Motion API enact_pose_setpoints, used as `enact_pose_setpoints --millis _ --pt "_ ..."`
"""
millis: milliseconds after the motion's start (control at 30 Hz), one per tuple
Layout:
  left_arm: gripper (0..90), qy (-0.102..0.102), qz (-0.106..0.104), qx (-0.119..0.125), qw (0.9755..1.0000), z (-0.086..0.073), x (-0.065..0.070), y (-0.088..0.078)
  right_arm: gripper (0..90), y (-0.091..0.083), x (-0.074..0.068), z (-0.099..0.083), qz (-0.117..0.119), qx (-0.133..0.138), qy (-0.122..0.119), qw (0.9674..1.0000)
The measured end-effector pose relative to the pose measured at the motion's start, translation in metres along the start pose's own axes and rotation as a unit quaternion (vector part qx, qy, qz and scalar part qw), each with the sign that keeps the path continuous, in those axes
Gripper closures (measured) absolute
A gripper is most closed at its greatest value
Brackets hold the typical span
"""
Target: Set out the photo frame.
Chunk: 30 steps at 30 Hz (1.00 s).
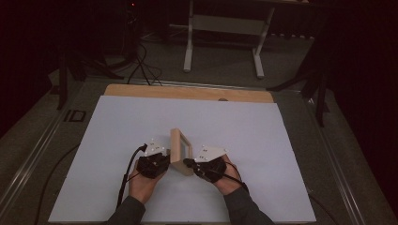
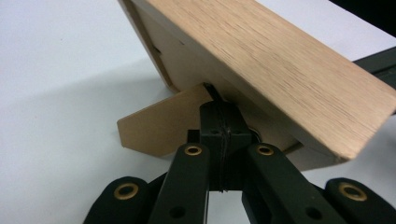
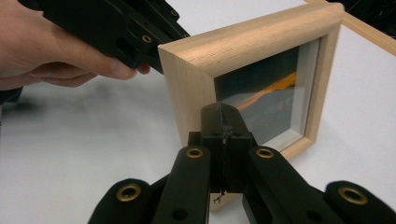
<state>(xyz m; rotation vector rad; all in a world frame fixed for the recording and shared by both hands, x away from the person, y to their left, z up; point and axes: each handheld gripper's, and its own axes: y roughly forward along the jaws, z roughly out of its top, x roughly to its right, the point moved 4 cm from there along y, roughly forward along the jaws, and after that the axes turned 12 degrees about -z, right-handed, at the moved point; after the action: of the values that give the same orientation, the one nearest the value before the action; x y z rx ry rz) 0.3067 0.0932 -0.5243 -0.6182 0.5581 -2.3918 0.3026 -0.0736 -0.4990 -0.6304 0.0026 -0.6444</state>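
Nearest the person, both hands rest low on the white table (image 1: 117, 140), one gripper either side of a wooden picture frame (image 1: 180, 151) that stands upright near the middle of the sheet. The left gripper (image 2: 220, 109) has its jaws pressed flat together with nothing between them; its tips sit at the back of the frame, right where the cardboard easel leg (image 2: 156, 130) folds out from the backing board. The right gripper (image 3: 223, 116) is likewise closed on nothing, its tips resting against the frame's front lower corner, just at the edge of the glass.

The work in hand looks like standing the frame up on its leg. To do it well, the left tips should nudge the leg outward near its hinge, not at its thin free edge — cardboard there would bend rather than swing. The right tips do best as a steady stop on the wooden rim, kept off the glass, so the frame cannot slide or tip forward while the leg opens.

Farther off, the table's bare wooden edge (image 1: 187, 92) runs across, and beyond it a white stand (image 1: 225, 28) sits on the dark floor.
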Motion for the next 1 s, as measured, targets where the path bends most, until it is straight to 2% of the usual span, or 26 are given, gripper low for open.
enact_pose_setpoints --millis 433,667,800,1000 --pt "89.4 -0.010 -0.003 0.006 0.9999 0.000 -0.004 -0.001 89.7 0.004 -0.008 0.003 0.004 0.007 0.001 1.0000" --pt "88.1 -0.007 -0.004 0.010 0.9999 -0.001 -0.006 -0.002 88.6 0.004 -0.009 0.003 0.001 0.009 -0.001 1.0000" --pt "85.2 -0.012 0.001 0.018 0.9998 0.000 -0.010 -0.008 86.0 0.004 -0.009 0.002 -0.005 0.006 -0.012 0.9999" --pt "81.8 -0.019 0.008 0.028 0.9994 0.001 -0.015 -0.016 83.1 0.004 -0.007 0.002 -0.011 0.003 -0.016 0.9998"
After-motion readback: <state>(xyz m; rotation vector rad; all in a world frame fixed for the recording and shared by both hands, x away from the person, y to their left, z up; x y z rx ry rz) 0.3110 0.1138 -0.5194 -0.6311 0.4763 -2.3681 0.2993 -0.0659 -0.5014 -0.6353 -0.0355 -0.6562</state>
